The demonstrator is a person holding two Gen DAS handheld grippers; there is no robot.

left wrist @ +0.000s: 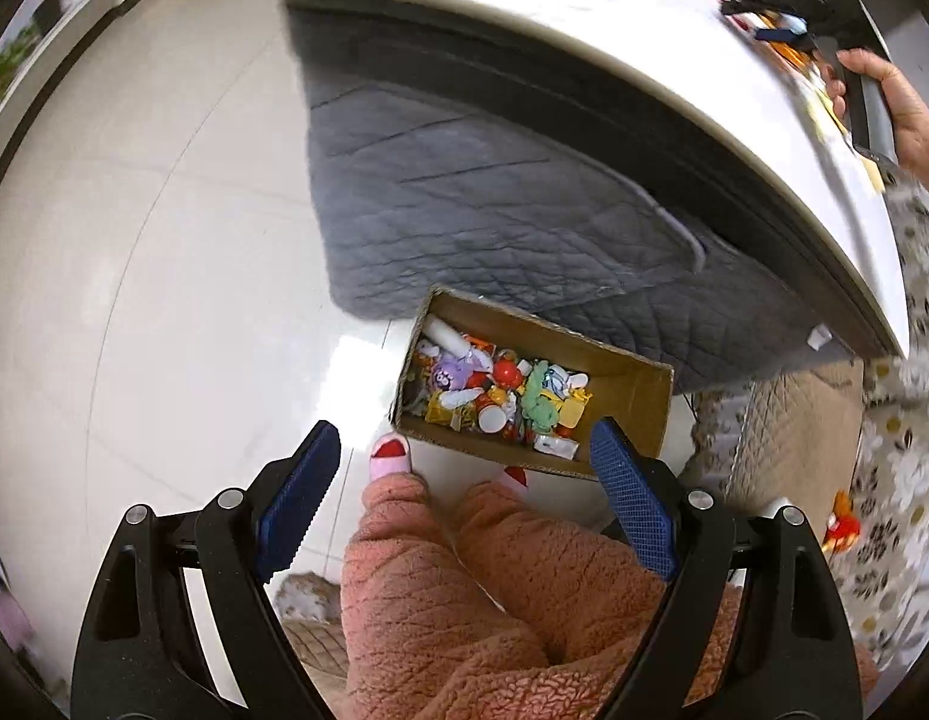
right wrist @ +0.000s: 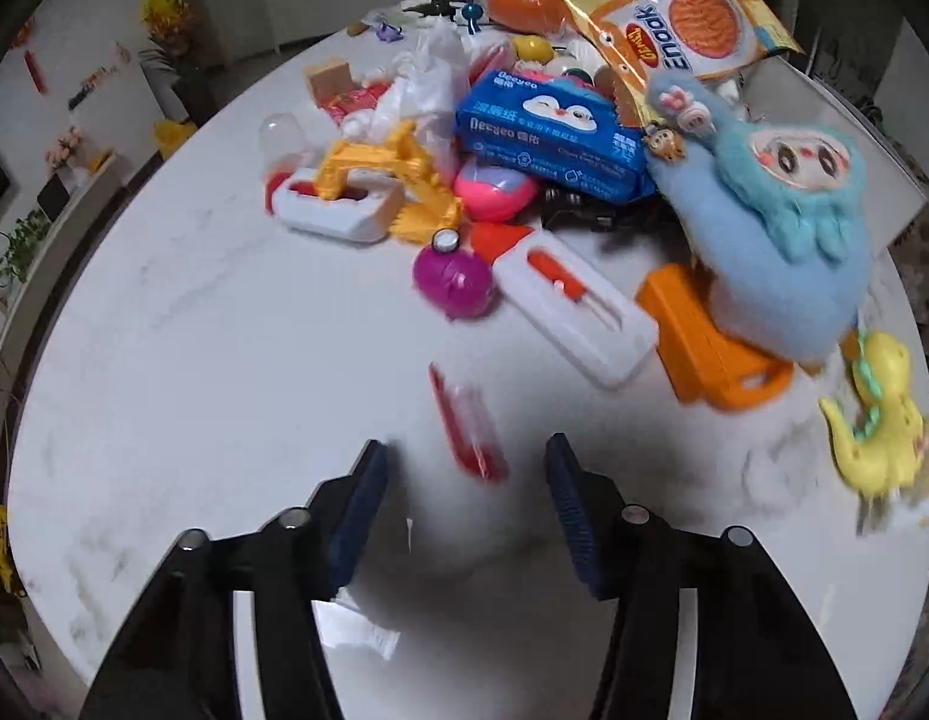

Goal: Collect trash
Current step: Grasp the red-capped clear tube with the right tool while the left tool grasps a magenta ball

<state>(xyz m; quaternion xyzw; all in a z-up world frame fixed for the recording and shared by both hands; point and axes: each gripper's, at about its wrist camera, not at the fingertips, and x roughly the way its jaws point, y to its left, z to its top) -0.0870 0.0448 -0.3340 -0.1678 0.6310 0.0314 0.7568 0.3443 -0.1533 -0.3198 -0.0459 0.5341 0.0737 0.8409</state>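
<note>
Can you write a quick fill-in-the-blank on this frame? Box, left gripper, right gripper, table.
1. The cardboard box of collected items stands on the ____.
2. The left gripper is open and holds ____.
3. The nearest item ahead of the right gripper is a flat ____ wrapper.
4. The blue plush toy lies on the round white ____.

Missing words: floor; nothing; red; table
</note>
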